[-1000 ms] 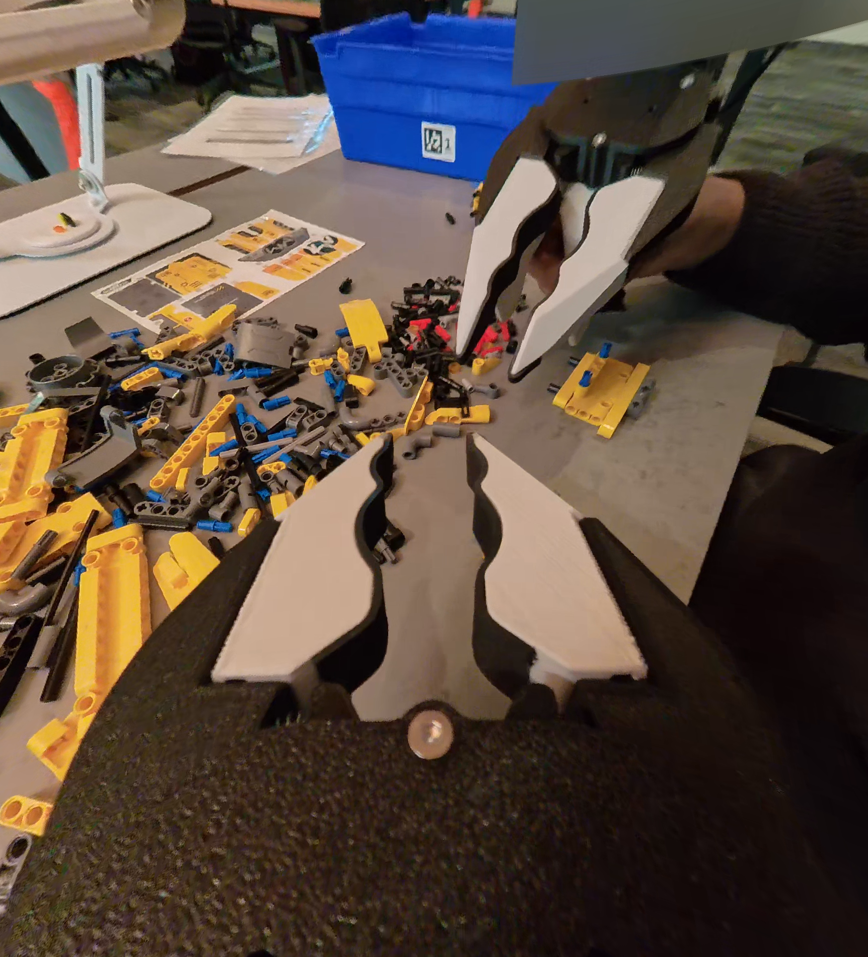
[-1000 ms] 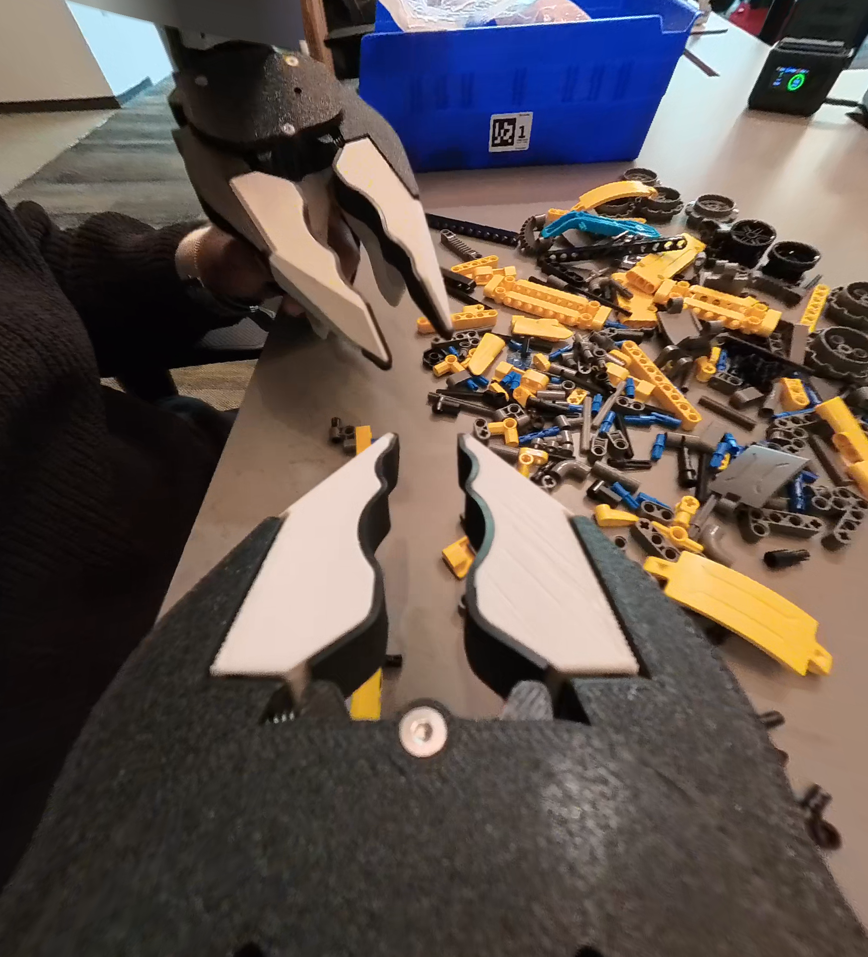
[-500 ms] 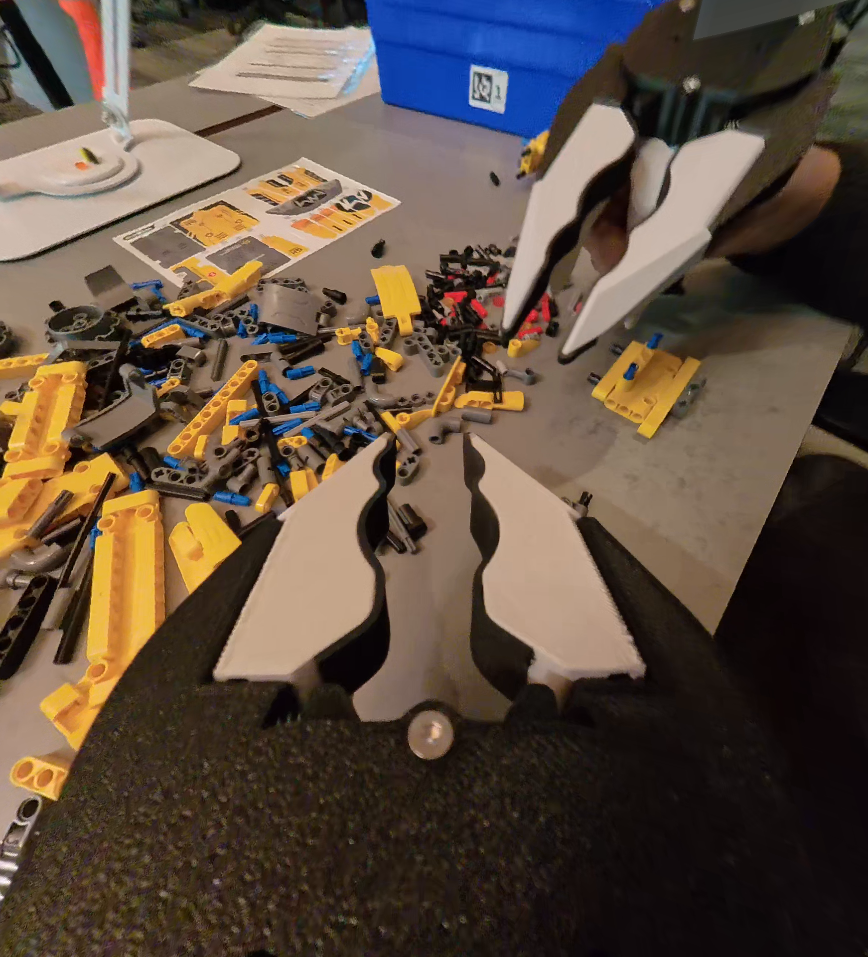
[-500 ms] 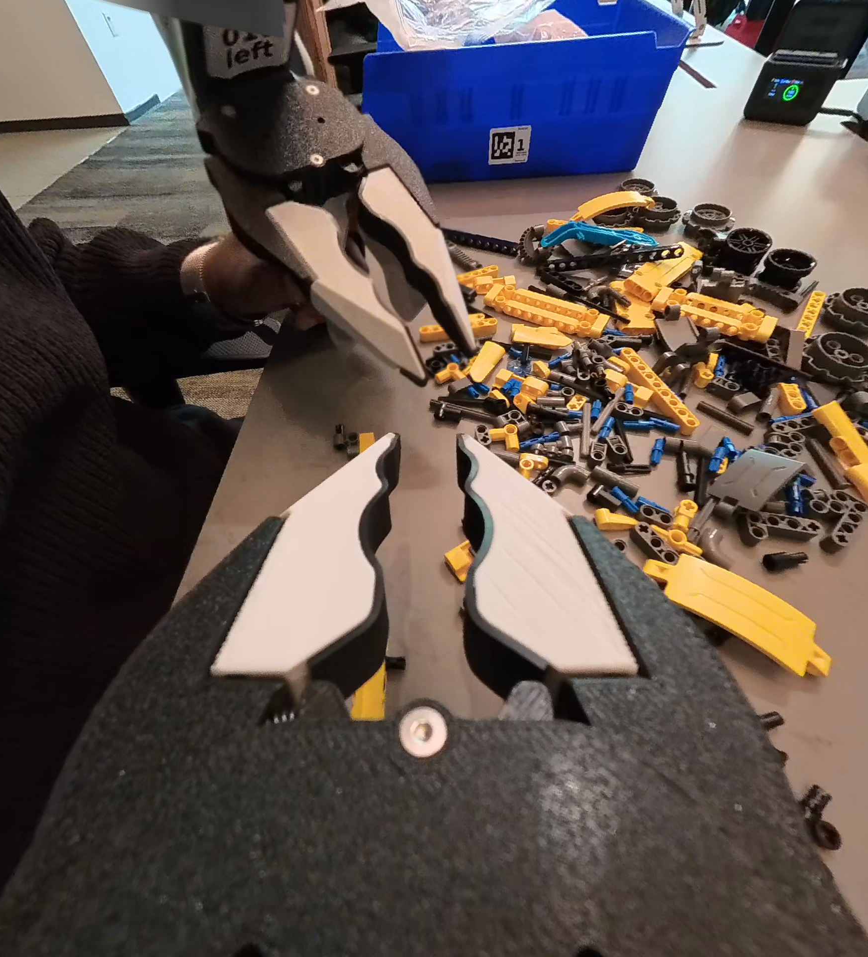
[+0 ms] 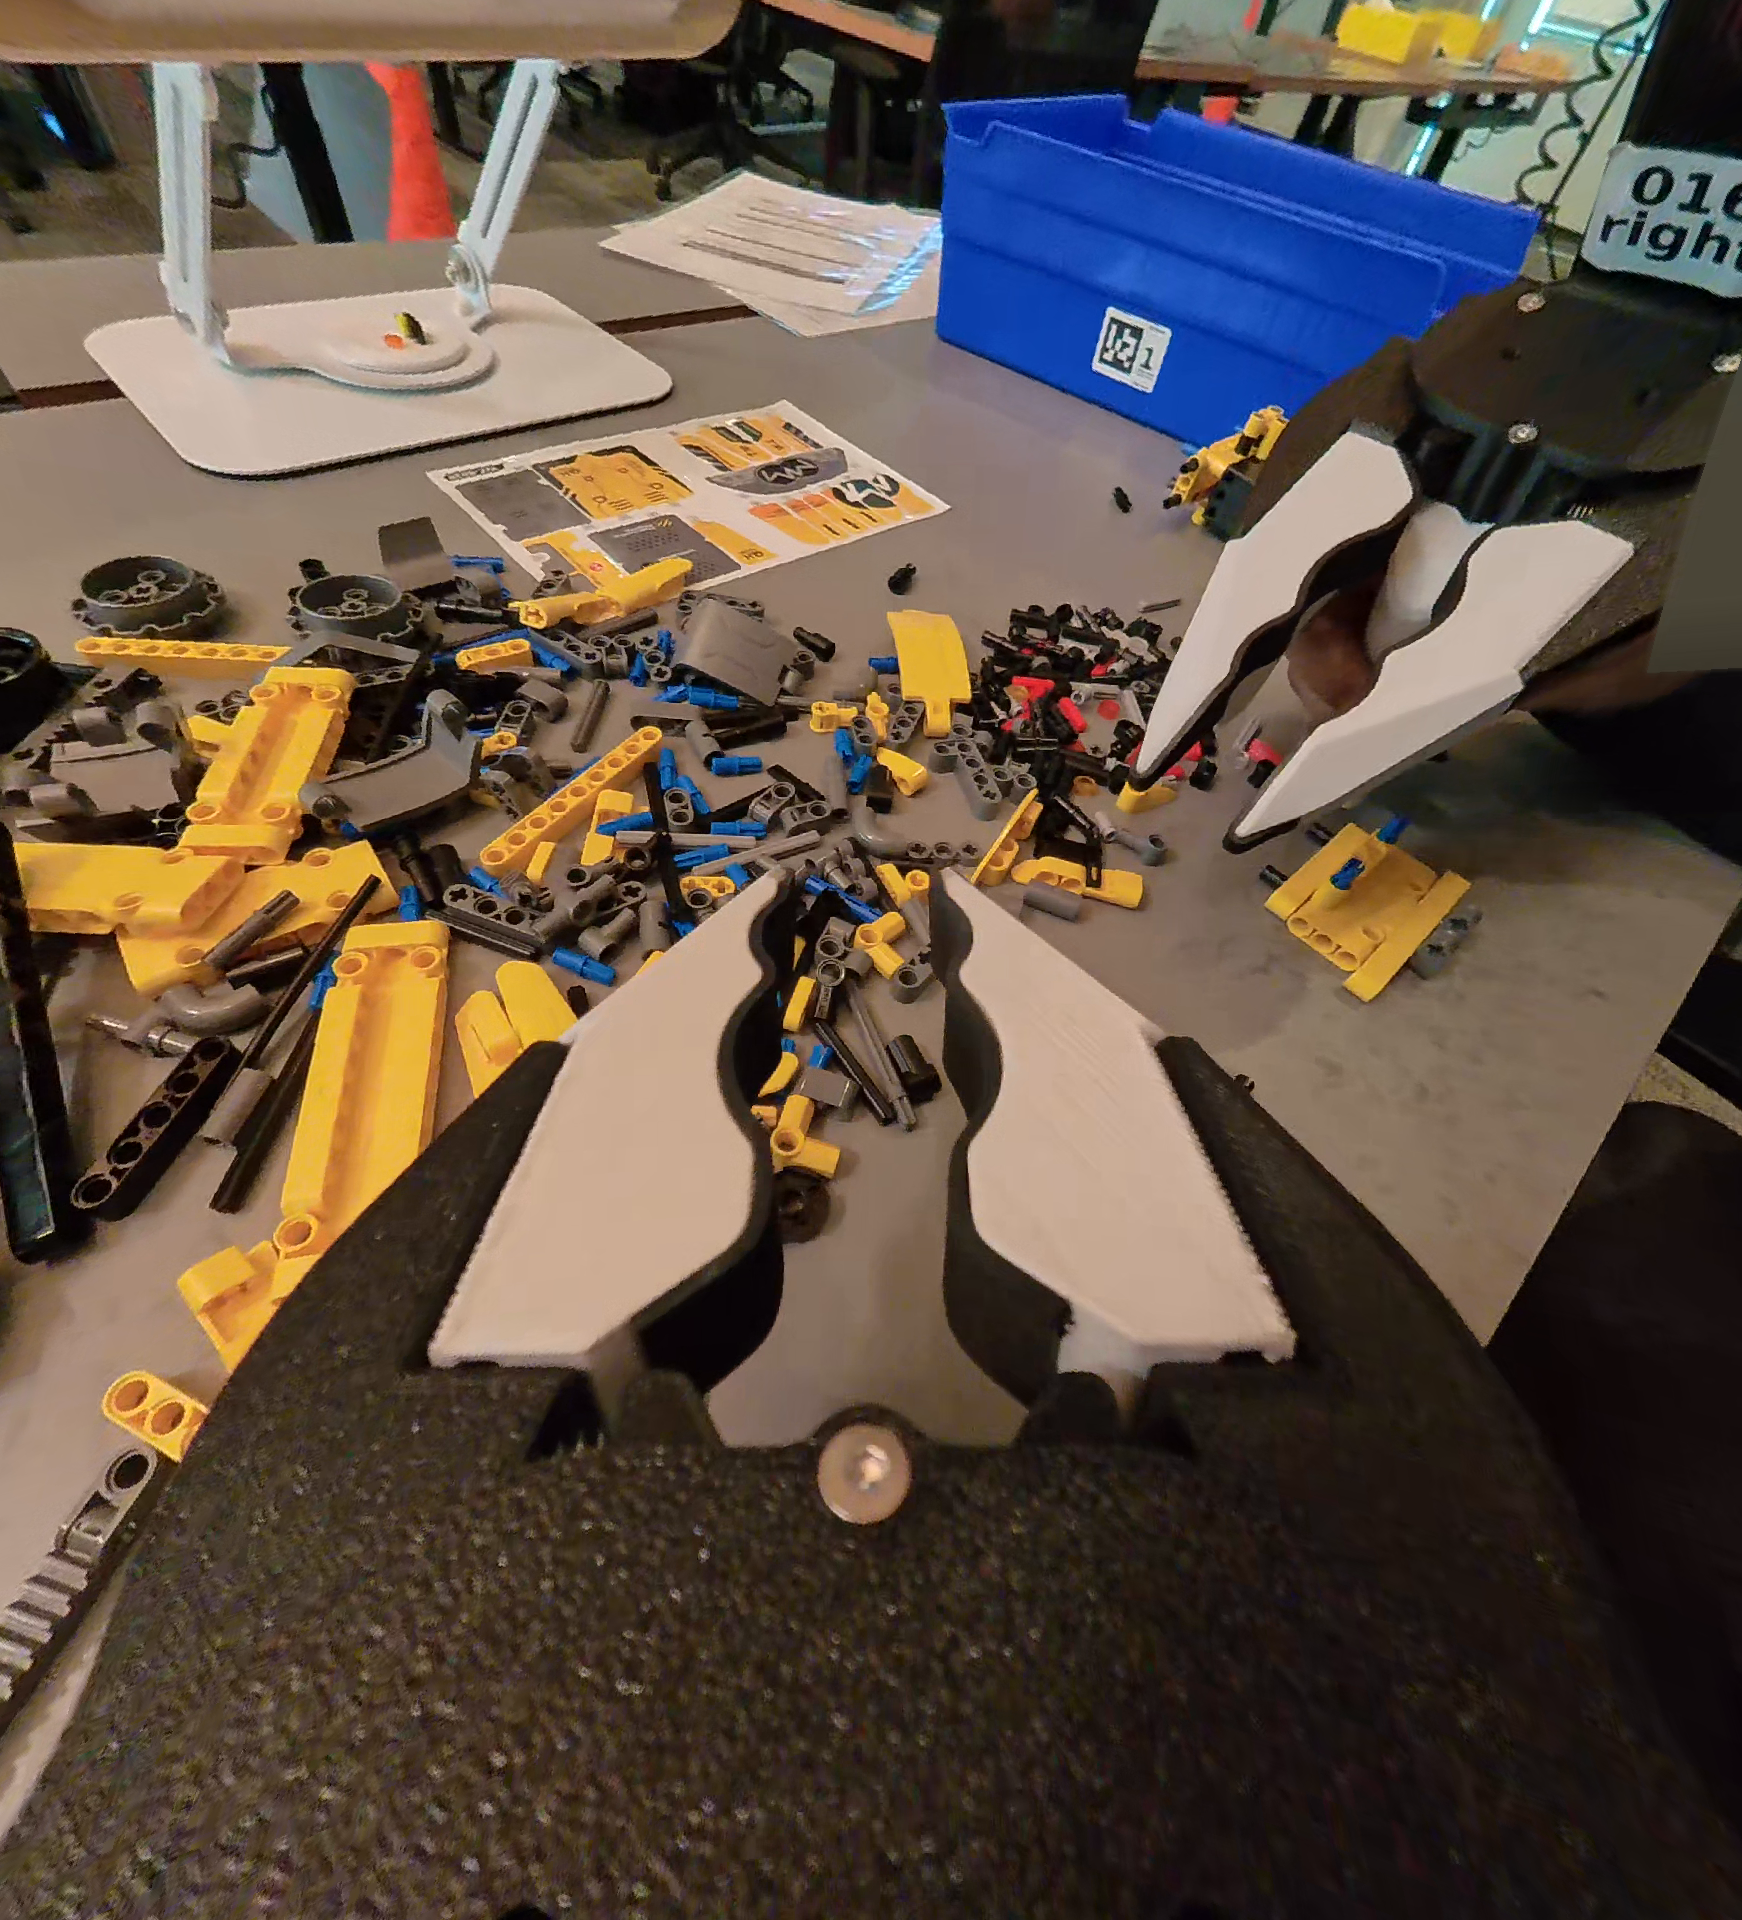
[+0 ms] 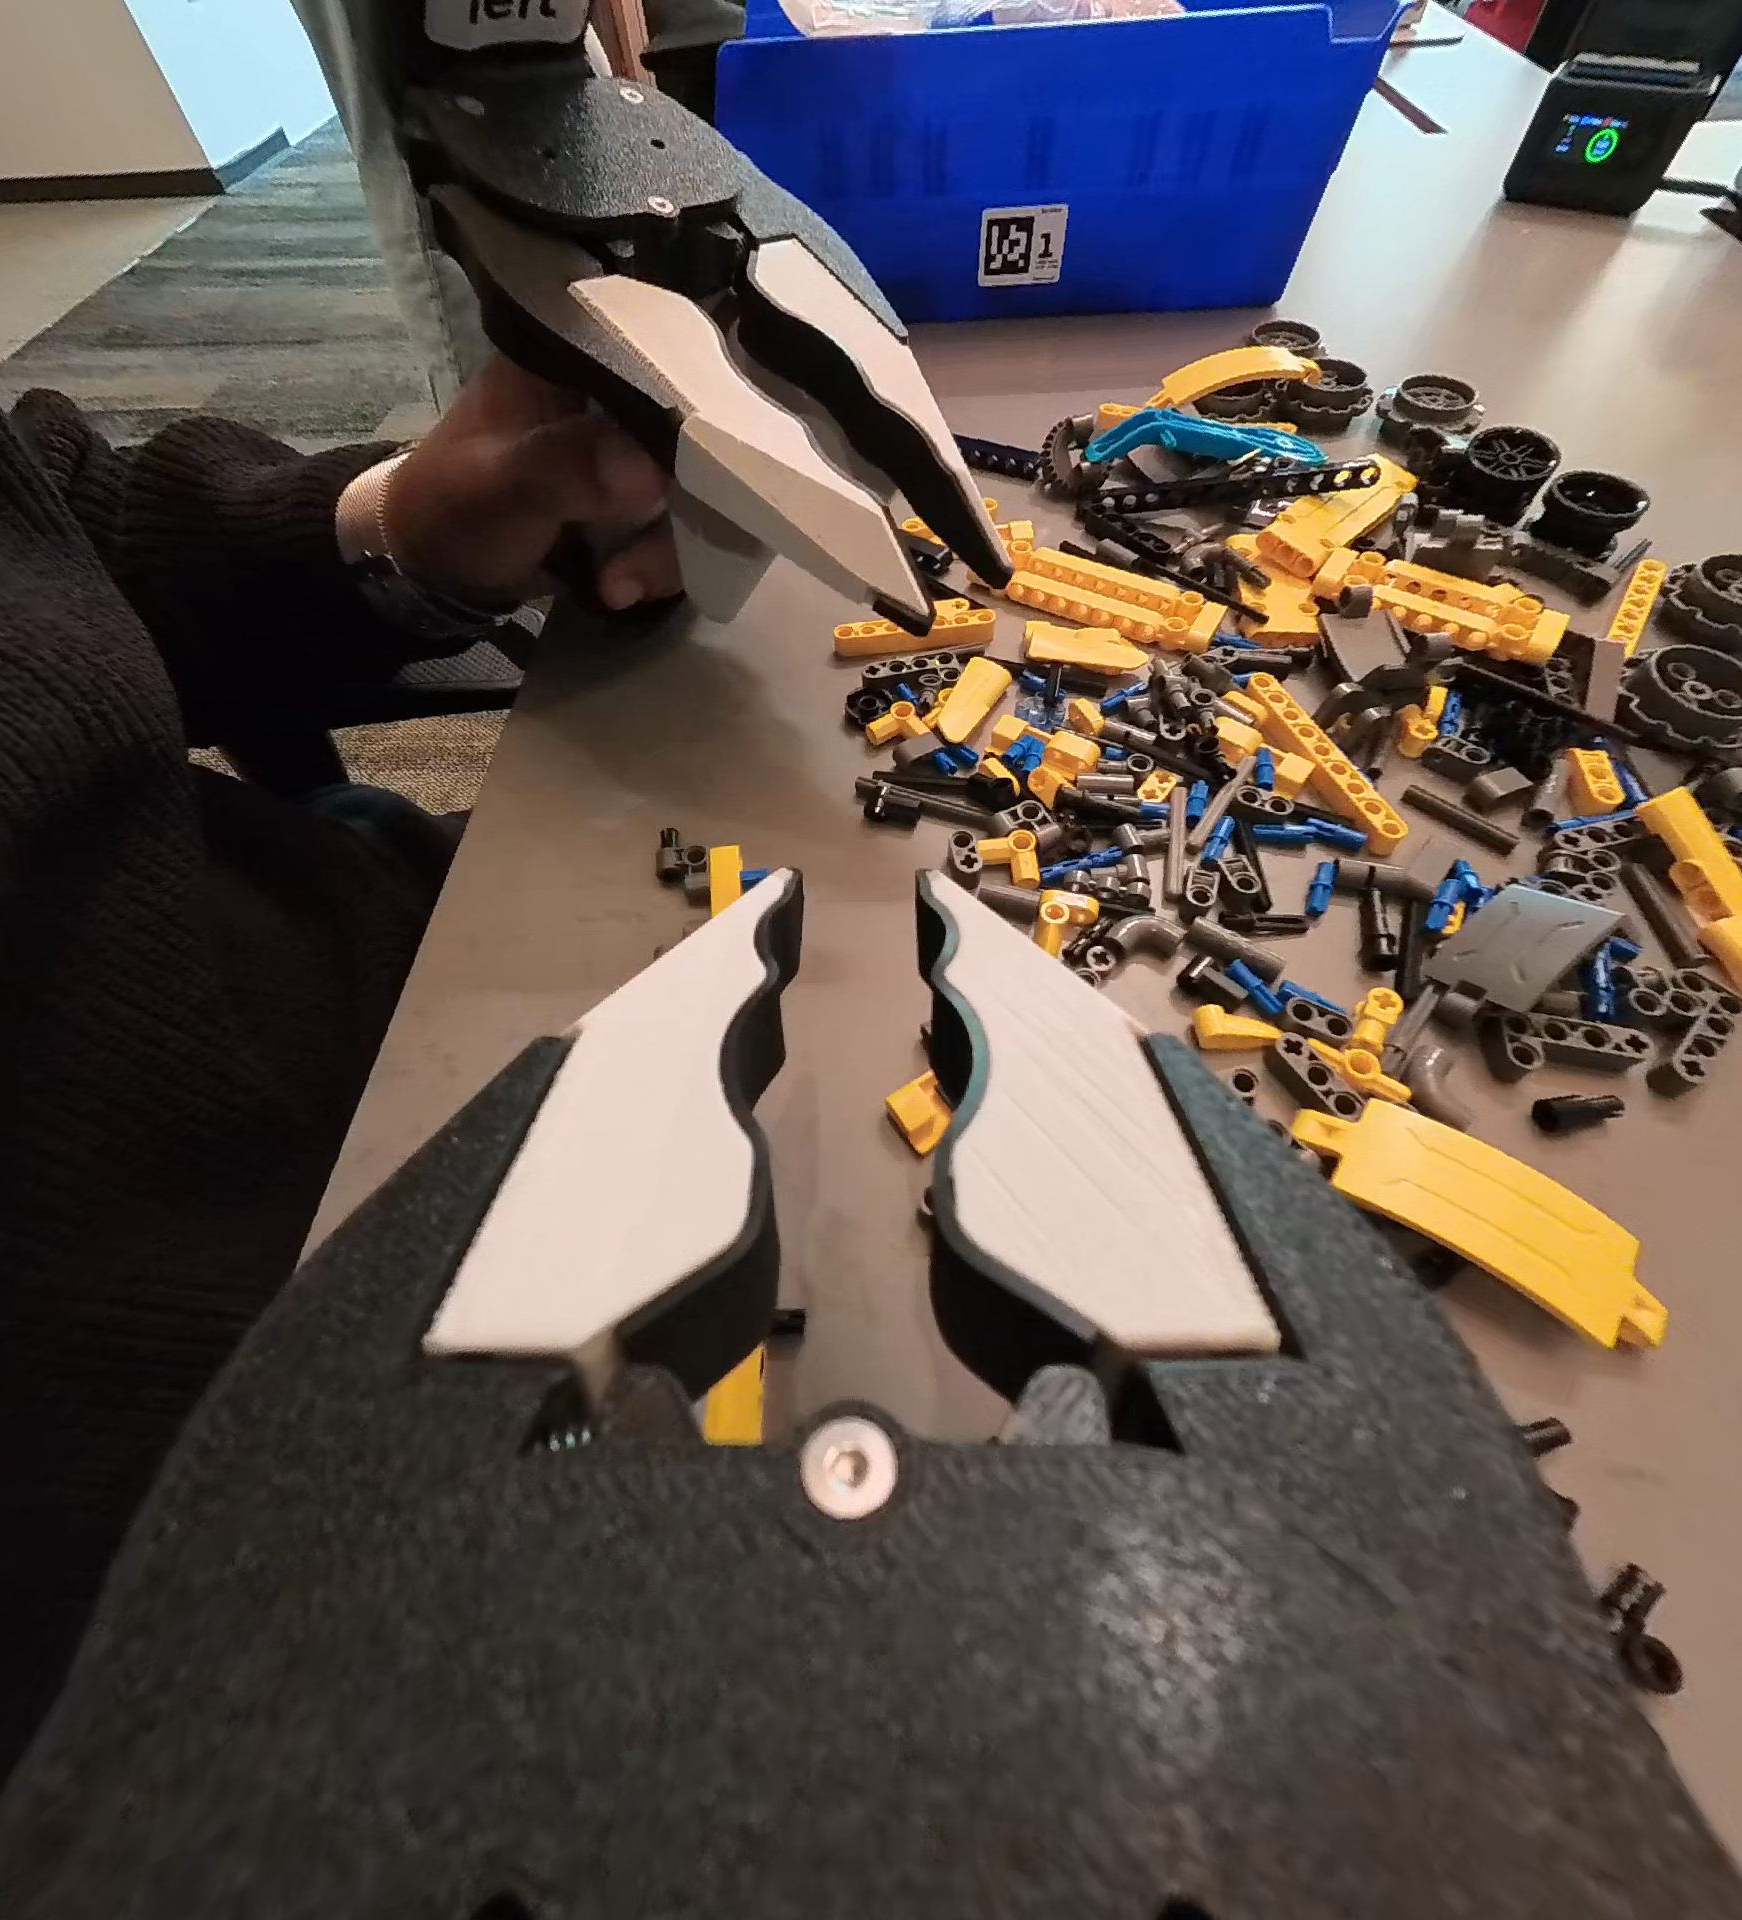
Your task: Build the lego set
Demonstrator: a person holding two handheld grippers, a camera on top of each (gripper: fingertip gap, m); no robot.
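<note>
A pile of loose yellow, grey, black and blue building parts (image 5: 638, 810) lies on the grey table (image 5: 1418, 1122). My left gripper (image 5: 856, 883) is open and empty, low over small pins and connectors at the pile's near edge. It also shows in the right wrist view (image 6: 955, 603), with its tips by the yellow beams (image 6: 1106, 597). My right gripper (image 6: 859, 883) is open and empty above bare table. In the left wrist view it (image 5: 1189, 805) hovers by red and black pins (image 5: 1064, 707), next to a small yellow assembly (image 5: 1366, 925).
A blue bin (image 5: 1158, 260) stands at the back, with a sticker sheet (image 5: 690, 488) and a white stand base (image 5: 379, 374) to its left. Dark wheels (image 6: 1688, 686) and a yellow curved panel (image 6: 1480, 1216) lie to the right. The table edge (image 6: 493, 790) runs by the person's sleeve. Across from one pair of fingers to the other is roughly 8 centimetres.
My left gripper has moved forward over the pile's small parts, away from the right gripper. The right gripper has barely moved. Both have stayed open.
</note>
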